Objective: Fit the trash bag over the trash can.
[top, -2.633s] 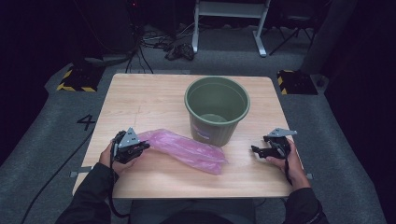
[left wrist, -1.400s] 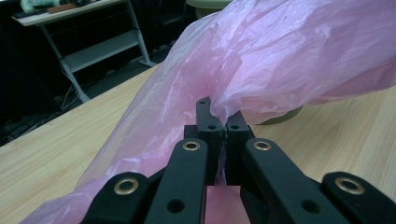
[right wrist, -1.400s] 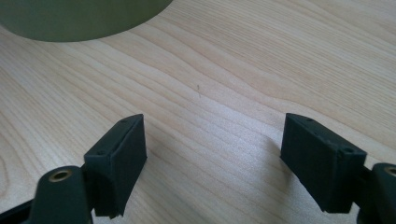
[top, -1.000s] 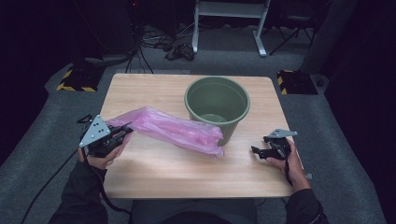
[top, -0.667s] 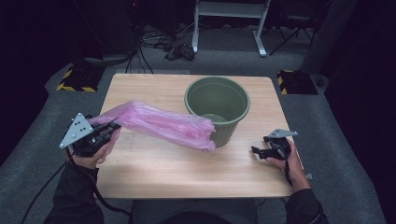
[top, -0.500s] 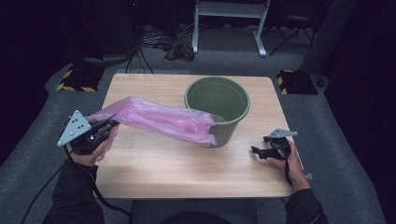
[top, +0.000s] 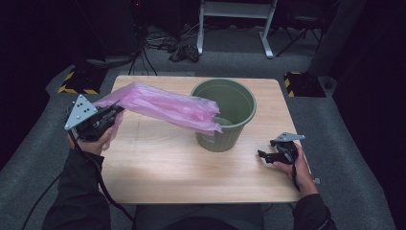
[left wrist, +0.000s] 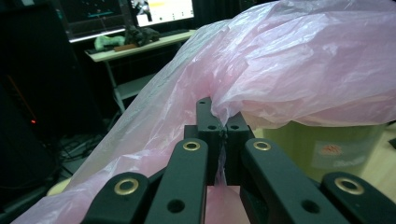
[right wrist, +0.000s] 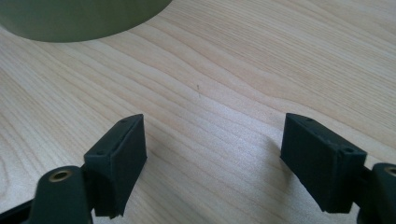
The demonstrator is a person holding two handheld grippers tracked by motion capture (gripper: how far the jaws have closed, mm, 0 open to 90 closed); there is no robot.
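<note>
Now the left gripper point(top: 112, 113) clamps its fingers on the pink bag point(top: 167, 106), draped over the green bin point(top: 225, 139); the right gripper point(top: 264, 156) rests with fingers apart.

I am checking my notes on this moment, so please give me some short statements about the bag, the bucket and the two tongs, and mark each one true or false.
1. The left tongs are shut on the pink plastic bag. True.
2. The right tongs hold the green bucket. False: they are open above the bare wooden table, apart from the bucket.
3. The bag lies flat on the table. False: it is lifted, its far end over the bucket's rim.
4. The bucket stands upright. True.
</note>
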